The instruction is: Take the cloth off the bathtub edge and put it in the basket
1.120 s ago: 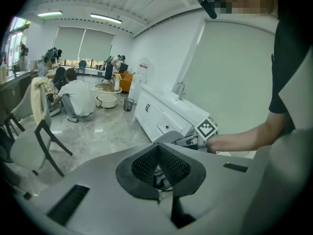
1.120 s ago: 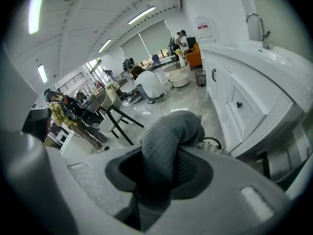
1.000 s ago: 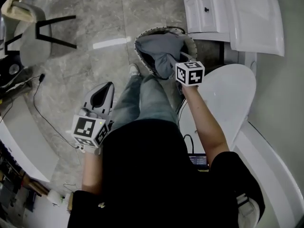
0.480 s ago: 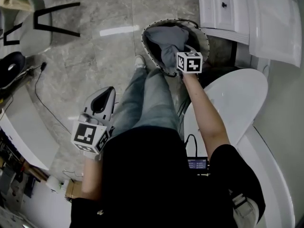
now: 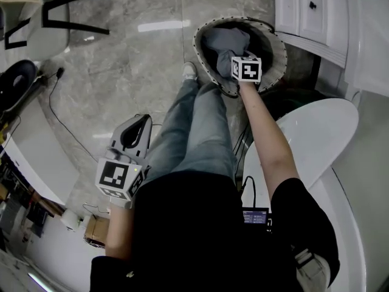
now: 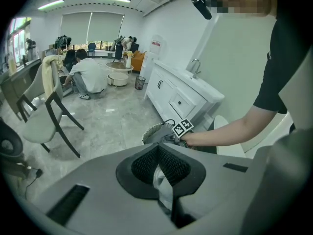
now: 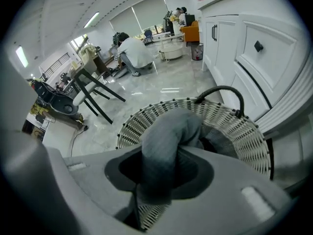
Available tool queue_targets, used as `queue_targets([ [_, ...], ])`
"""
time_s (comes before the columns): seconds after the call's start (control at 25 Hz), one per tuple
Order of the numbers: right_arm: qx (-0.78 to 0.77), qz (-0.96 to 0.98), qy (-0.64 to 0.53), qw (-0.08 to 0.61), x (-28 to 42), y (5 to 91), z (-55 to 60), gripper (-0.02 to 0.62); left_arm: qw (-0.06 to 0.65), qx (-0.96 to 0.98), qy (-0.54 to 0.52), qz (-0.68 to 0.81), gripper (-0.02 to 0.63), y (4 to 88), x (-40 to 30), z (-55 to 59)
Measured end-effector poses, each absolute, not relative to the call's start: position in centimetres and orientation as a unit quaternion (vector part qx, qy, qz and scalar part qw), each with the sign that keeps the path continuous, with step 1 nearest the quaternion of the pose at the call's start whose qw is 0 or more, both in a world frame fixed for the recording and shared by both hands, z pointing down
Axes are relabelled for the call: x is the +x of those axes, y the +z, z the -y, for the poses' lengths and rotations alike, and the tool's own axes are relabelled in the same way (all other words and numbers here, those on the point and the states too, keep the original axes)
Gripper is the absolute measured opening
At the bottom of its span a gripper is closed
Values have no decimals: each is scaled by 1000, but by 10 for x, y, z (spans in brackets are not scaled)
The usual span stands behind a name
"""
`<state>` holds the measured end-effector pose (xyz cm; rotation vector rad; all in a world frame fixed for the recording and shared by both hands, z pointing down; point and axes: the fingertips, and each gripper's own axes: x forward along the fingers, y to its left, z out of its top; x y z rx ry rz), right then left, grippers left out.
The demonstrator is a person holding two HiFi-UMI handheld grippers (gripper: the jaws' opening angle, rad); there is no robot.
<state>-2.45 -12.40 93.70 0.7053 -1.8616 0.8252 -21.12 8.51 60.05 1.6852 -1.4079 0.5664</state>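
Note:
A grey cloth is pinched between the jaws of my right gripper and hangs over the mouth of the white wicker basket. In the head view the right gripper reaches over the basket at the top, its marker cube above the rim, and the cloth bunches inside. My left gripper hangs at my left side over the floor, its jaws shut with nothing between them. From the left gripper view the basket and the right hand lie ahead.
A white vanity cabinet stands right of the basket. A white oval fixture and a curved white tub edge run along my right. My legs stand just before the basket. A chair and a floor cable lie to the left.
My right gripper has carried the cloth forward from the basket's near rim to over its middle. The left gripper has kept its place at my side.

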Motion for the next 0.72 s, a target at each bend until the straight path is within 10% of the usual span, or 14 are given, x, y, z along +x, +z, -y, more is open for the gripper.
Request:
queue_targets([
  [0.72, 283, 721, 336, 536, -44, 1063, 116, 146, 474, 651, 253, 537, 12, 659, -208, -115],
])
